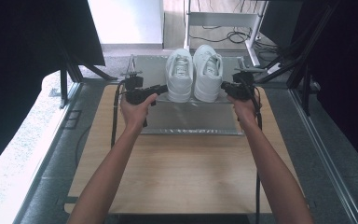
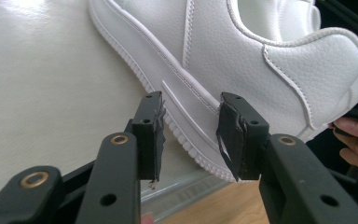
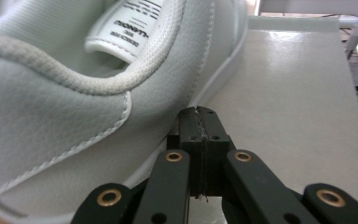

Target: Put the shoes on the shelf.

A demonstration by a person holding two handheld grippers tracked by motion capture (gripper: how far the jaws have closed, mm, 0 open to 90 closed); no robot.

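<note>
Here, my left tool (image 2: 189, 135) with jaws apart astride the left sneaker's (image 1: 179, 77) sole edge, my right tool (image 3: 199, 116) closed empty beside the right sneaker (image 1: 208, 72), both sneakers on a metal tray (image 1: 191, 122), bare wooden tabletop (image 1: 186, 172) nearer me

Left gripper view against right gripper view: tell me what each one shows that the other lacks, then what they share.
Left gripper view: the left gripper open, its jaws apart on either side of a white shoe's sole edge, a strip of wooden table, and fingers at the right edge.
Right gripper view: the right gripper shut with nothing between its jaws, beside a shoe whose tongue label is readable as print.
Both: white leather shoe sides resting on the pale tray.
</note>
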